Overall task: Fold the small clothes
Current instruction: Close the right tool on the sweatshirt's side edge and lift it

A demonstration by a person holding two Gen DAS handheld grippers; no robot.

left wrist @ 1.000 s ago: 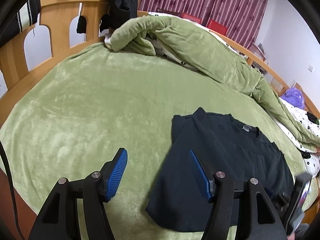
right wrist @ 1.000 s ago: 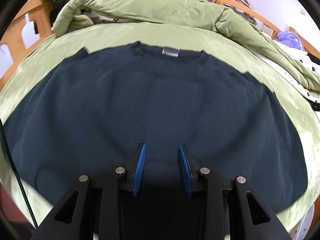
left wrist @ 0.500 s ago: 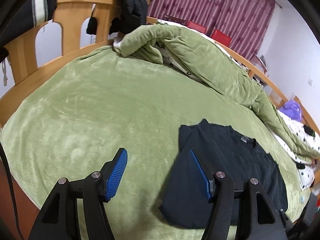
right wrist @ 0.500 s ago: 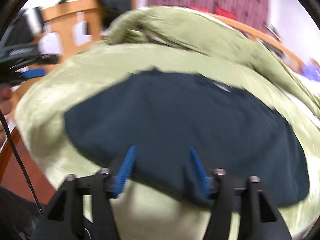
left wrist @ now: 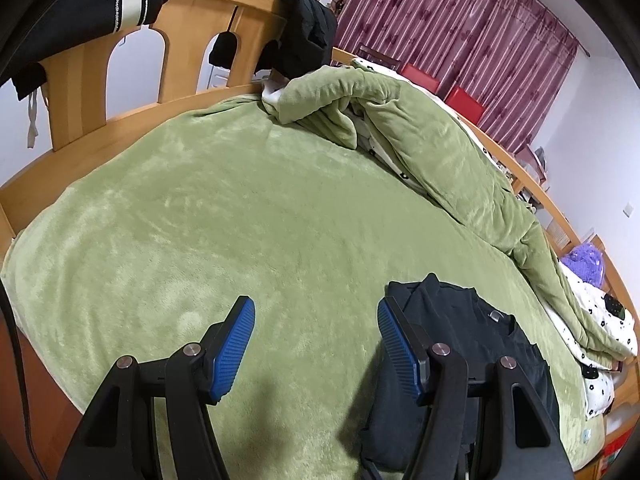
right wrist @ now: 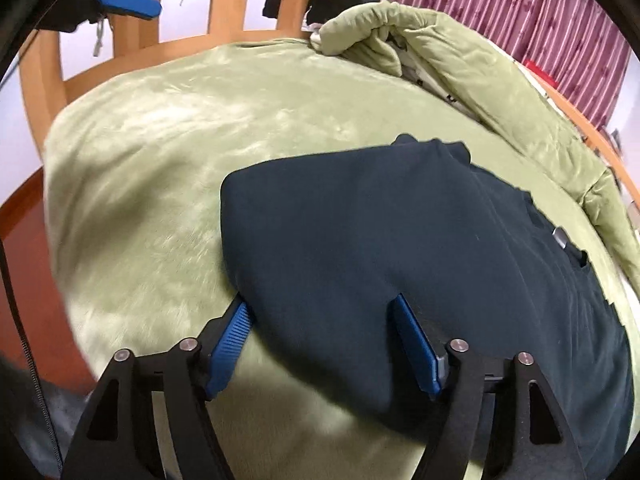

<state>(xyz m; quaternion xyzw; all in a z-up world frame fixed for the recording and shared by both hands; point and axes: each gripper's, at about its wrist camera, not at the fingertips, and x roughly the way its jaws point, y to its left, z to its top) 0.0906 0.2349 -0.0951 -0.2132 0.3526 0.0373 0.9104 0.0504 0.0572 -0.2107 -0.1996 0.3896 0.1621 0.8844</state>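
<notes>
Since a second ago, both my tongs have drawn back and swung leftward: the dark navy knit sweater [right wrist: 380, 248] that filled my right view then now sits lower right, with much more of the pale green fleece bed cover [left wrist: 240, 220] showing to its left.

No writing can be read anywhere; the small grey neck label [left wrist: 495, 315] on the sweater is too small to make out.

My right tongs [right wrist: 326, 340] are spread wide at the sweater's near edge. Its left blue ribbed pad [right wrist: 232, 340] touches the hem's corner, its right pad [right wrist: 416, 344] lies against the cloth, and a fold of the fabric hangs between them; I cannot tell whether anything is pinched.

My left tongs [left wrist: 316, 344] are also wide and hold nothing, hovering over bare cover, with the sweater just beside and beyond the right pad [left wrist: 400, 350].

Beyond, a bunched green quilted duvet [left wrist: 420, 136] runs along the bed's far side, against the wooden headboard [left wrist: 192, 40] draped with black garments [left wrist: 304, 36], before maroon striped curtains [left wrist: 460, 40].
</notes>
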